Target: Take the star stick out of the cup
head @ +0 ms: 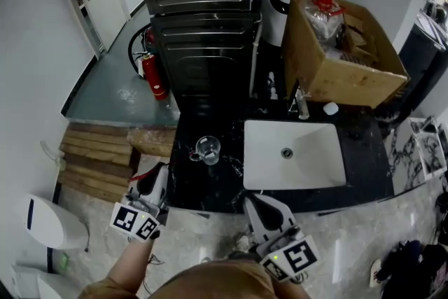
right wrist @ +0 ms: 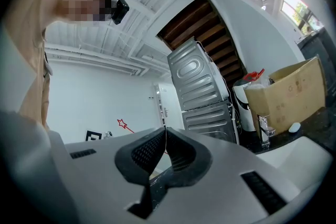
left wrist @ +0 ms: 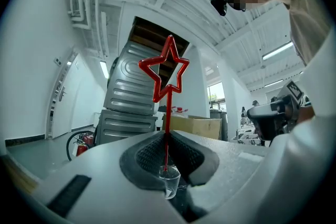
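Your left gripper point(left wrist: 167, 150) is clenched on the star stick point(left wrist: 167, 123) — shaft upright, star end on top. Right gripper point(right wrist: 164, 147): jaws closed pad to pad. The cup point(head: 208, 148) stands on the black counter point(head: 210, 189), apart from the left gripper and left of the white sink point(head: 315, 168) — a cardboard box point(head: 350, 70) sits behind it.

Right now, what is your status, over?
Left gripper shut on star stick, clear of cup. Right gripper shut, empty. No obstacle seen.

Black counter point(head: 210, 187) holds 1 cup point(head: 208, 148), a sink point(head: 294, 154), cardboard box point(head: 343, 59).
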